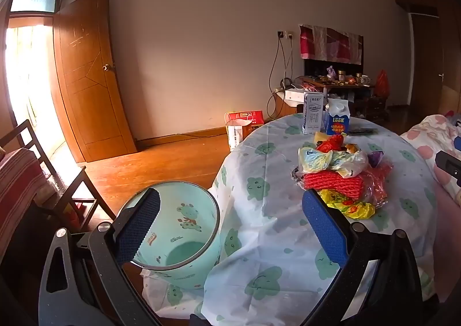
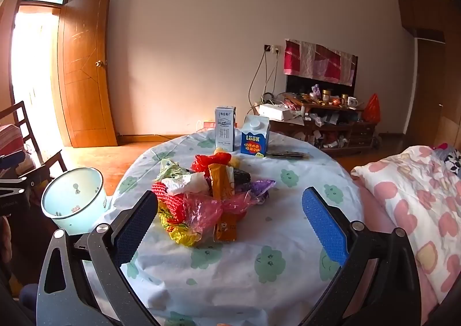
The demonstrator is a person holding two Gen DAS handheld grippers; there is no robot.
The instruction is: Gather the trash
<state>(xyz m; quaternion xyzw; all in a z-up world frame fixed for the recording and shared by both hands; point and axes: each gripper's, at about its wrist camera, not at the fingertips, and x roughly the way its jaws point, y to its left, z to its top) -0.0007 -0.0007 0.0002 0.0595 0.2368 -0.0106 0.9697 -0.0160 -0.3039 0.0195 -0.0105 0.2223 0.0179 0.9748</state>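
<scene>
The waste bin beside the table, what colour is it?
Pale mint green waste bin with cartoon animal prints, clearest in the left wrist view.

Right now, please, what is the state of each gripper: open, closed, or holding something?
Left gripper: open, holding nothing, above the mint-green trash bin.
Right gripper: open, holding nothing, facing the pile of colourful plastic wrappers.

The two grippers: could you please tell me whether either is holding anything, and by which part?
Nothing is held. The left gripper and the right gripper are both open and empty, short of the trash pile on the table.
</scene>
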